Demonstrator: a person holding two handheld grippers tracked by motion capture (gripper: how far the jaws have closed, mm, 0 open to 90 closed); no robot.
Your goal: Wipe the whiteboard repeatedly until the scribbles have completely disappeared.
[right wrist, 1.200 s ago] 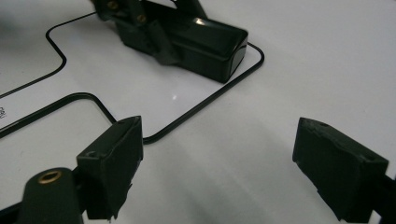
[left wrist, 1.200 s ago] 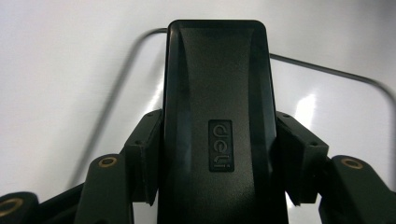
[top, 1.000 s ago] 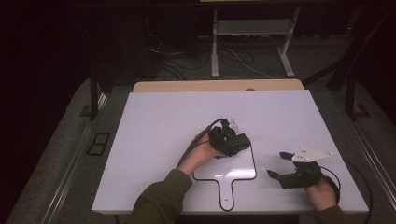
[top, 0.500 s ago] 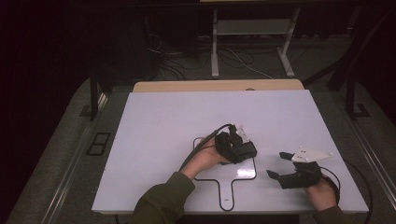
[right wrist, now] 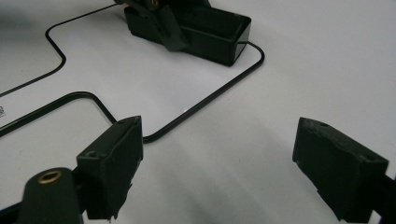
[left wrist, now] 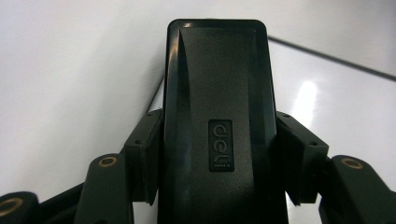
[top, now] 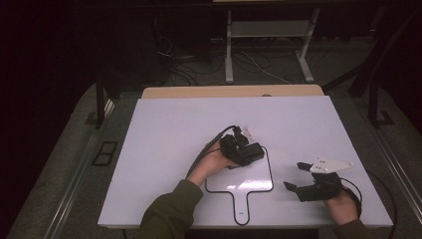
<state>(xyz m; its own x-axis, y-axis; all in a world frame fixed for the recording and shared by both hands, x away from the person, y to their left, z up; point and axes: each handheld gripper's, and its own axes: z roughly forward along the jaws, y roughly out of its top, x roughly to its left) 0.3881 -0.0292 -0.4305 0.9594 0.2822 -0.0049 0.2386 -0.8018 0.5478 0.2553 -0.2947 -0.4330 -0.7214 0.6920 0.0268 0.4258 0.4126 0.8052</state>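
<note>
Reaching in from the bottom edge, the person's left forearm in a green sleeve slants up and to the right over the white counter. The left tongs are clenched on a black box; in the left gripper view both pads press its long sides. The box sits at the upper right part of the black paddle-shaped outline drawn on the counter. A small raised logo is on top of the box, and I cannot read it with certainty.

Compared with one second ago, the left hand and the box now lie a little more to the right, nearer to the outline's right edge.

At the right, the right hand rests low near the counter's front corner, and the right tongs point left, released, with nothing between the pads.
</note>
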